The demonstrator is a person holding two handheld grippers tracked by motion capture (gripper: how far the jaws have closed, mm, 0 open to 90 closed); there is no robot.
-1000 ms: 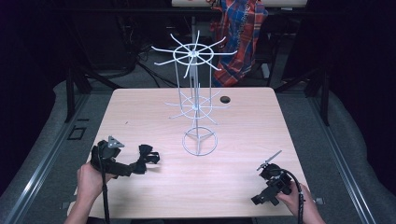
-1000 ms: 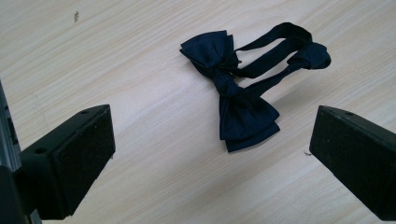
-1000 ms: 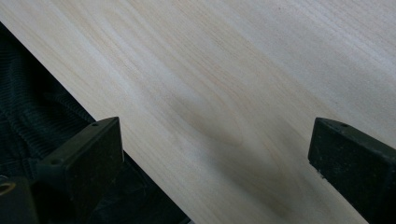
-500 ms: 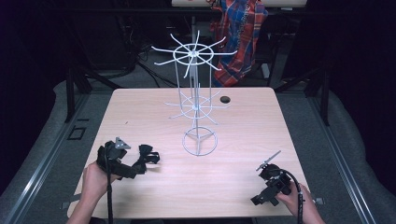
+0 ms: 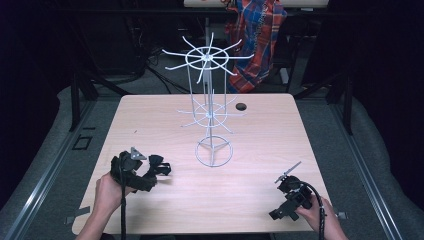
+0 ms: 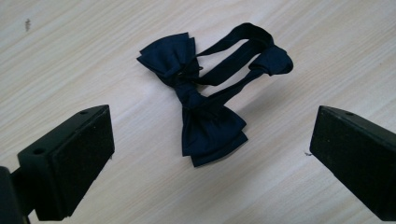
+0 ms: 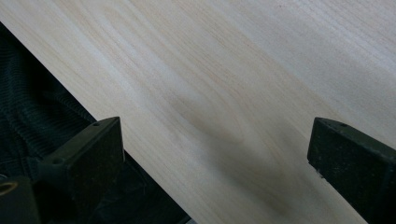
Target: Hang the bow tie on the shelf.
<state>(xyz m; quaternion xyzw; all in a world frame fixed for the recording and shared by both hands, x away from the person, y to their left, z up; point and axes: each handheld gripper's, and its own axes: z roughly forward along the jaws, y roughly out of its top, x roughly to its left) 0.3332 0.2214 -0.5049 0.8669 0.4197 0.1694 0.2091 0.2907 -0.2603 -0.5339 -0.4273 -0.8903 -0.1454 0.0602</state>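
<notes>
left gripper (image 6: 205,154) jaws spread wide, dark bow tie (image 6: 205,93) lying at 12 o'clock between them. right gripper (image 7: 215,163) likewise agape over bare table (image 7: 243,70). closing carelessly might catch only the strap, so the tie dangles.

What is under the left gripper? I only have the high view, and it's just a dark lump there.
Observer: A dark navy bow tie lying flat on the table, its strap looped beside it.
Operator: Is the left gripper closed on it?
Observer: No, its jaws are spread wide, with the bow tie lying between them, untouched.
Operator: And the right gripper?
Observer: Its jaws are open too, over bare wood near the table edge.
</notes>
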